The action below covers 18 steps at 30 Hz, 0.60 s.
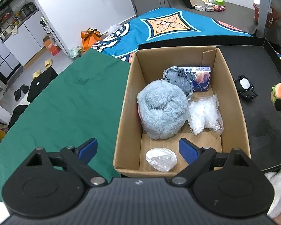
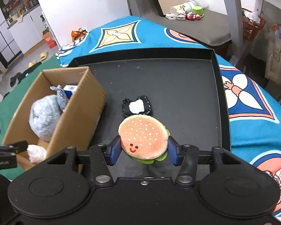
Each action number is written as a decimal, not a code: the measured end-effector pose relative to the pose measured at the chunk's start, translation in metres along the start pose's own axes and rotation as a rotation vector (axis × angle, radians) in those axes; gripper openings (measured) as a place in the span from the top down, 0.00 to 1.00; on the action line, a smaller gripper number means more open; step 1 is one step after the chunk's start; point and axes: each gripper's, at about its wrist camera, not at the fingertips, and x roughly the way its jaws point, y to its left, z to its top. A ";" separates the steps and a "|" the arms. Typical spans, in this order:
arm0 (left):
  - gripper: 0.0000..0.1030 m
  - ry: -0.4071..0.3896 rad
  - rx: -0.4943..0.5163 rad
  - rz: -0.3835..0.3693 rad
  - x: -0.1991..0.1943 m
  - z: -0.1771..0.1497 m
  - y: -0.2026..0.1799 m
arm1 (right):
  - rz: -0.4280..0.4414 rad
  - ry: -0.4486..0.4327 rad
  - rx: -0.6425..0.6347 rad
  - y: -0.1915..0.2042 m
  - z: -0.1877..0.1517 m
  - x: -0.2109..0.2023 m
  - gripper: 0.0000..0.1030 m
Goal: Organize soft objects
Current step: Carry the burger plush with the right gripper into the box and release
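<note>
The right gripper (image 2: 143, 152) is clamped on the burger plush (image 2: 143, 139), lifted over the black tray (image 2: 178, 78); next, I judge, carry it left into the cardboard box (image 1: 232, 86); the left gripper (image 1: 138, 149) hangs with fingers apart above the box.

orange bun with pale seed dots, red smile and green felt edge on burger plush (image 2: 143, 137); pale blue fluffy plush (image 1: 162, 110); brown cardboard box (image 1: 234, 101); black tray (image 2: 178, 78); green cloth (image 1: 65, 101).

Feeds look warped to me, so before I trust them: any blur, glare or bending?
Left wrist view: sharp, evenly lit, box edges bow from fisheye, soft sheen on the plastic bag. Right wrist view: burger crisp, tray rim curves, no glare.
</note>
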 end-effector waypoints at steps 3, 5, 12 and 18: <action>0.10 -0.004 -0.008 -0.006 0.000 -0.001 0.002 | 0.008 -0.012 -0.001 0.006 0.004 -0.006 0.52; 0.10 -0.004 -0.014 -0.012 0.000 -0.002 0.004 | 0.020 -0.018 -0.002 0.010 0.006 -0.009 0.52; 0.10 -0.010 -0.043 -0.049 -0.001 -0.003 0.012 | 0.058 -0.045 -0.041 0.034 0.014 -0.023 0.52; 0.10 -0.002 -0.090 -0.101 0.001 -0.004 0.022 | 0.083 -0.074 -0.079 0.059 0.023 -0.036 0.52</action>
